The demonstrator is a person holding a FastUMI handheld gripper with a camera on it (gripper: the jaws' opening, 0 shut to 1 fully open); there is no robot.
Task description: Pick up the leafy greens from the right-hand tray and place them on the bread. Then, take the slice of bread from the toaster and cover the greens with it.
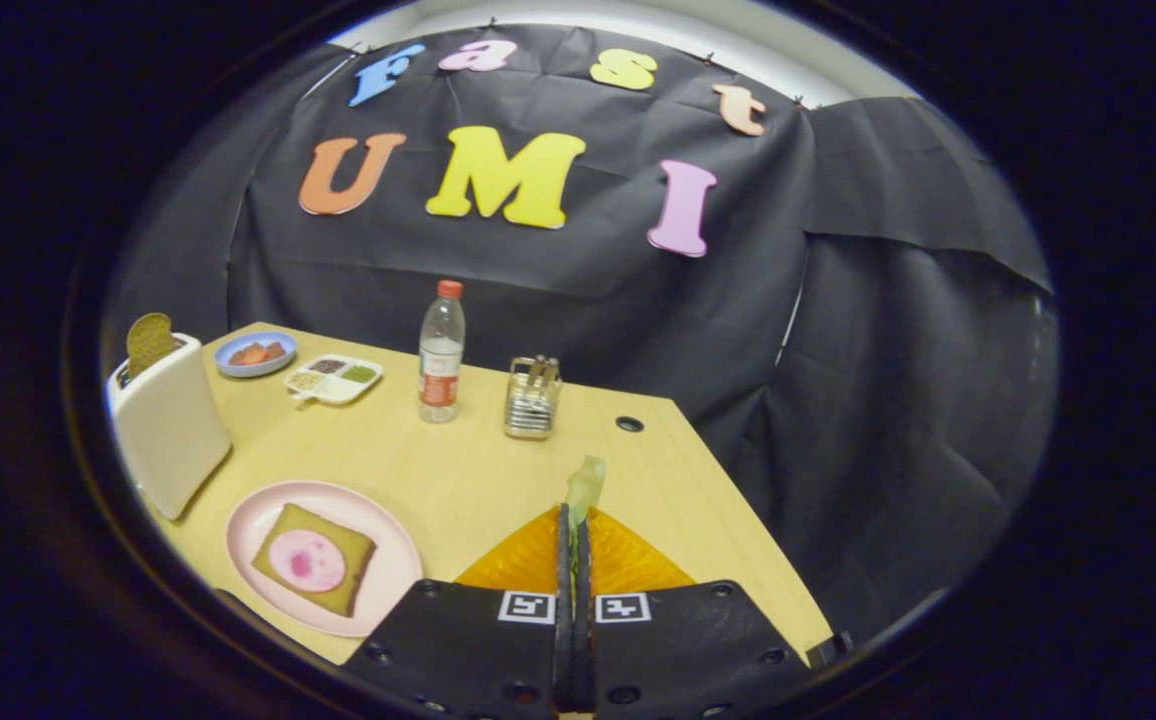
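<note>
The claw (573, 520) is pinching the leafy greens (584, 485) between closed fingers, above the orange tray (638, 560). Still to do: laying them on the bread (314, 558) on the pink plate (258, 515), then fetching the toaster's (166, 425) slice (149, 343).

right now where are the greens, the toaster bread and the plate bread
leafy greens (585, 484): gripper view, leaf tip above the fingers
toaster bread (149, 343): gripper view, exposed top
plate bread (283, 525): gripper view, bare corner

Claw (574, 520) fingers hide most of the leafy greens (585, 483).
</note>
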